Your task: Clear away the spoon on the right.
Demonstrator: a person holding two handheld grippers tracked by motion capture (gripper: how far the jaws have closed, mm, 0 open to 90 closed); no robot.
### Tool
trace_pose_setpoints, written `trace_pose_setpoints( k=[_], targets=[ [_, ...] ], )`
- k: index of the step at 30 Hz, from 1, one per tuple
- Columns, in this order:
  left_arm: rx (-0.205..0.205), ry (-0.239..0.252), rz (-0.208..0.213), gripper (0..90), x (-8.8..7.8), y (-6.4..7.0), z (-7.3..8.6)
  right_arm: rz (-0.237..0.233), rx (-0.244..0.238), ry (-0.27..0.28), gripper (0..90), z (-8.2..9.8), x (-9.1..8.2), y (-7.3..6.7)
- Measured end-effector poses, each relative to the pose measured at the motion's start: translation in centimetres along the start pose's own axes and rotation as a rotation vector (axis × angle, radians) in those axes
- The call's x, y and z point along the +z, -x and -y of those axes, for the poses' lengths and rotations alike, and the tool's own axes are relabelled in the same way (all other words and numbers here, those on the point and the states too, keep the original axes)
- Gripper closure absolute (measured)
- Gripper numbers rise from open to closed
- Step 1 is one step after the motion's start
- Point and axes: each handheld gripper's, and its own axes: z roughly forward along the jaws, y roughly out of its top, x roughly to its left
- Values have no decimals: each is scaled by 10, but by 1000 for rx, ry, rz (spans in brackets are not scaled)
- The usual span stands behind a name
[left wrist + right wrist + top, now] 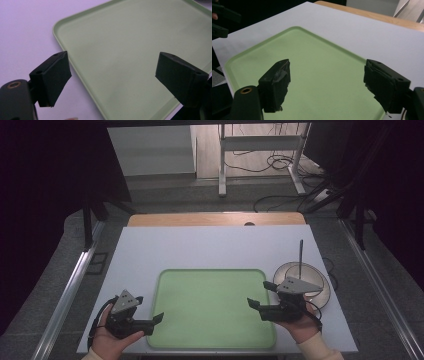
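Observation:
A light green tray (215, 307) lies bare on the white table, near the front edge. My left gripper (149, 308) is held at the tray's left edge, open with nothing between its jaws. In the left gripper view the left gripper (112, 75) points over the tray's (130, 37) rim. My right gripper (260, 294) hovers at the tray's right edge, likewise open and holding nothing. In the right gripper view the right gripper (327, 80) looks across the tray (312, 55), with the left gripper (222, 20) far off at the top left.
A round plate (320, 275) sits on the table to the right of the tray, just behind the right gripper. A thin utensil handle (300, 252) sticks out from it toward the back. The white table (210, 245) ends in a wooden strip (215, 219) at the far side.

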Motion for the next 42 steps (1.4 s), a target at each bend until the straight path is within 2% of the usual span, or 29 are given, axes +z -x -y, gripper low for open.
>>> trace_pose_setpoints(
  k=[7, 15, 21, 30, 36, 39, 42],
  targets=[
    [-2, -13, 2, 124, 3, -2, 1, 7, 26, -4, 219, -7, -1, 12],
    [3, -13, -4, 125, -2, -1, 2, 11, 30, 20, 243, -15, -7, 15],
    [5, -20, -1, 125, 1, -2, 1, 14, 29, 23, 248, -20, -8, 17],
    [0, -18, -7, 125, -1, 0, 3, 28, 37, 29, 250, -30, -12, 26],
    [13, -15, -19, 125, -6, 5, 3, 36, 29, 35, 254, -47, -15, 27],
    [10, -14, -25, 125, -8, 3, 6, 20, 31, 20, 244, -60, -15, 34],
    [5, -13, -27, 125, -8, 0, 6, 21, 37, 32, 243, -65, -17, 38]
  ],
)
